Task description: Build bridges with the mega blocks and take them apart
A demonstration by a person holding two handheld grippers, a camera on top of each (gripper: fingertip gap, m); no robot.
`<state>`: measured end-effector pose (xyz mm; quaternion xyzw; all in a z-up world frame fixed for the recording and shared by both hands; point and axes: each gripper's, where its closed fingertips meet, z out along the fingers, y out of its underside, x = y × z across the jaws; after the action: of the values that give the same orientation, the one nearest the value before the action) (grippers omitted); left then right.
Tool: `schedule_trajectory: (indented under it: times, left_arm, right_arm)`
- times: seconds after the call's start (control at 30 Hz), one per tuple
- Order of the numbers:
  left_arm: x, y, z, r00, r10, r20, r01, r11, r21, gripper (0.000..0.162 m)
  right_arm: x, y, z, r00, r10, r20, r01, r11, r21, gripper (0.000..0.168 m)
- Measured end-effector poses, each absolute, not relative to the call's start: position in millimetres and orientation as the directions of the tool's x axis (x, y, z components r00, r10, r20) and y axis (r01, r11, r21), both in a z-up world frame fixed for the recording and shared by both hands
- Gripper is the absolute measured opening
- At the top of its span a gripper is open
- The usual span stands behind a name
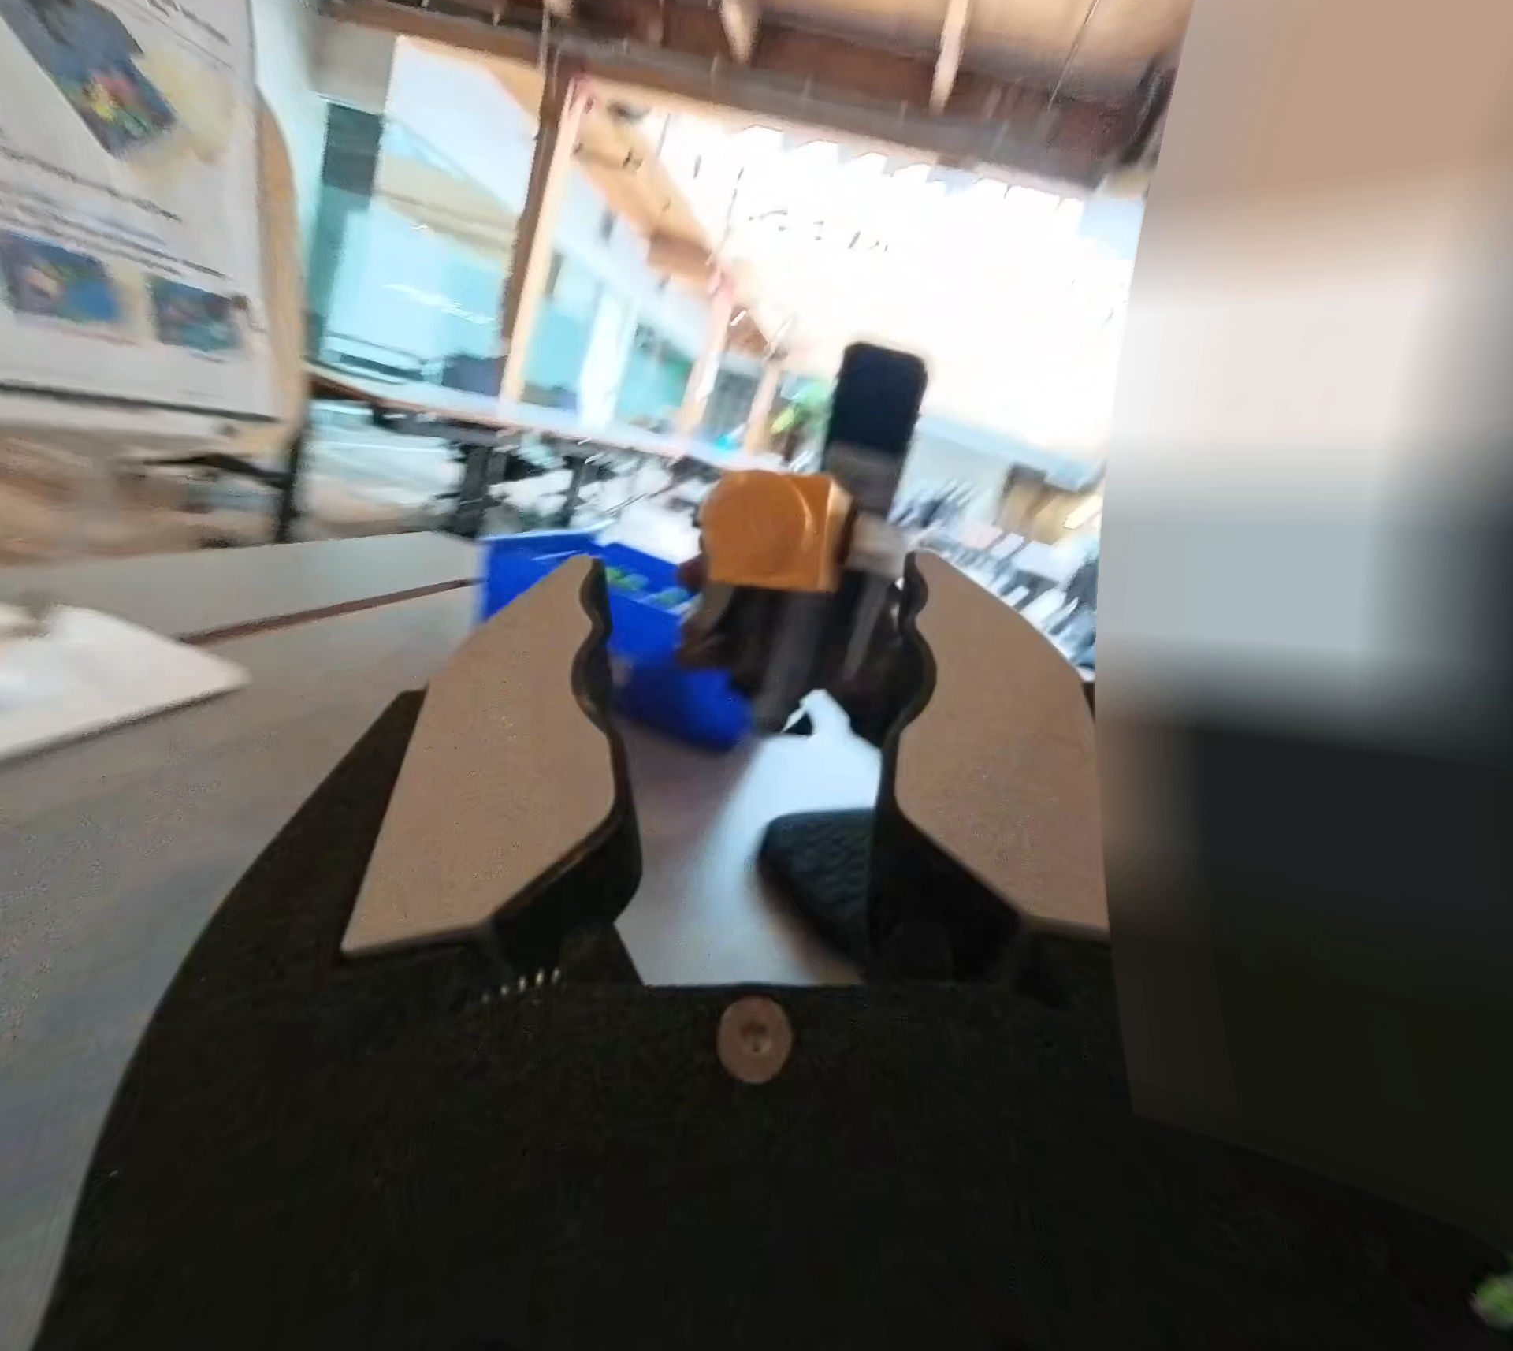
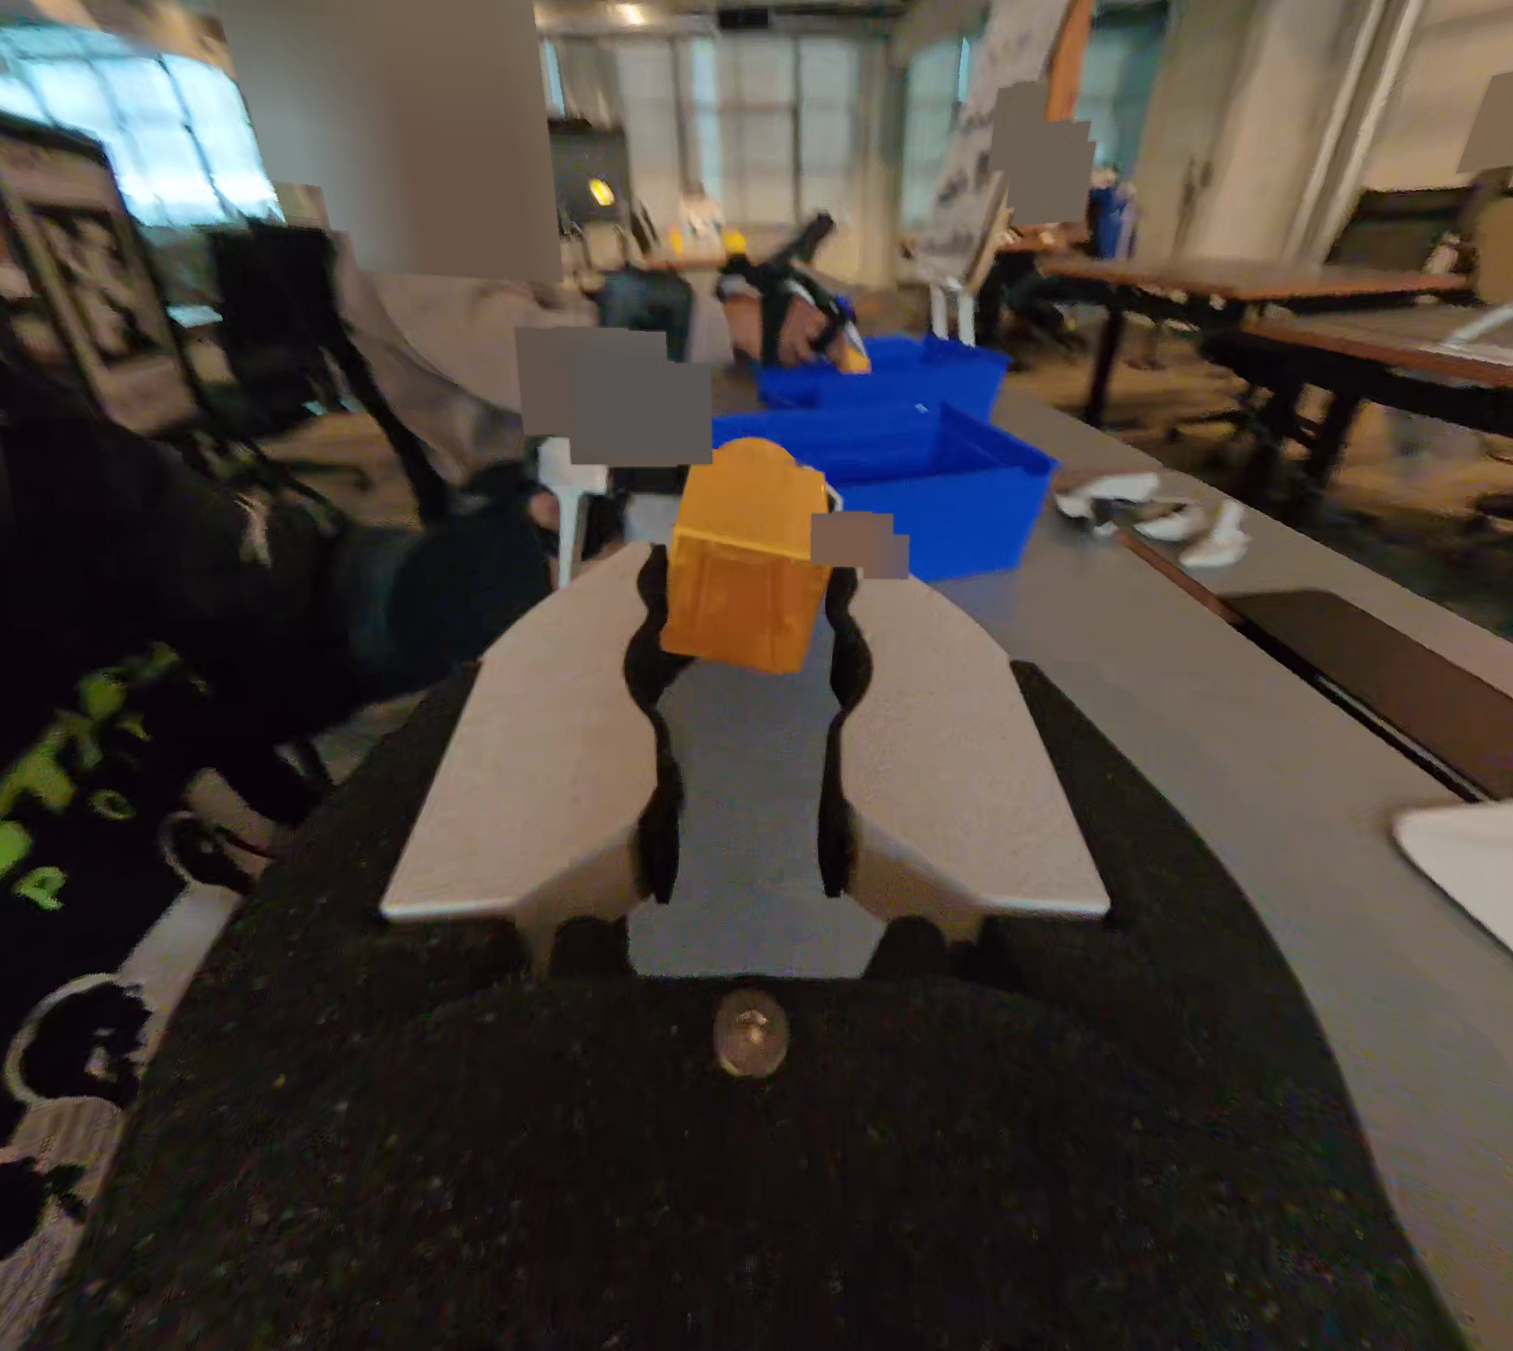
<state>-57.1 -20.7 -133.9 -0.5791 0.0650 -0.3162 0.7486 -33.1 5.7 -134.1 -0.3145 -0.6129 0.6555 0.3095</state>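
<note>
Left wrist view shows the left gripper (image 1: 753,575) with fingers apart and empty, aimed at the orange block (image 1: 774,530) the other tool carries. Right of it, the right gripper (image 2: 745,575) clamps that orange block (image 2: 745,558) only at its fingertips, above the grey table (image 2: 1064,656) near the blue bin (image 2: 941,484); such a shallow grip could let it twist free

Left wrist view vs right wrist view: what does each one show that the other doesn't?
Left wrist only: the empty left tool, a poster board at left, and the right tool seen from the front. Right wrist only: a second blue bin farther back, a person's hand over it, and white scraps on the table. Both: the orange block held in the right tool, the near blue bin, the grey table.
</note>
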Motion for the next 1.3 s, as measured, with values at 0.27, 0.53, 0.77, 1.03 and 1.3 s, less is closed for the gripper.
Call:
schedule_trajectory:
  times: [0.27,0.53,0.77,1.03,1.3]
  left_arm:
    - [-38.0,-20.7,-126.4,0.534,-0.695,0.481,0.702,0.048,-0.711,0.055]
    - [-46.1,-23.8,-123.9,0.64,-0.653,0.406,0.63,0.143,-0.763,0.028]
    - [-38.9,-22.7,-158.3,0.776,-0.582,0.243,0.25,-0.071,-0.966,0.028]
    - [-24.4,-24.7,-197.8,0.79,-0.613,0.022,-0.211,-0.305,-0.929,0.028]
    - [-26.4,-22.4,-185.8,0.802,-0.596,-0.045,-0.183,-0.174,-0.967,0.046]
  right_arm:
    - [-33.1,-9.0,-131.0,-0.693,0.713,-0.108,-0.06,-0.205,-0.977,0.037]
    - [-36.7,-16.0,-138.6,-0.703,0.7,-0.124,-0.037,-0.211,-0.977,0.037]
    - [-29.3,-10.2,-184.1,-0.681,0.727,-0.087,0.204,0.074,-0.976,0.053]
    - [-24.9,-17.8,-219.9,-0.731,0.667,0.147,0.337,0.539,-0.772,0.058]
    - [-29.9,-17.0,-202.4,-0.702,0.686,0.189,0.24,0.478,-0.845,0.034]
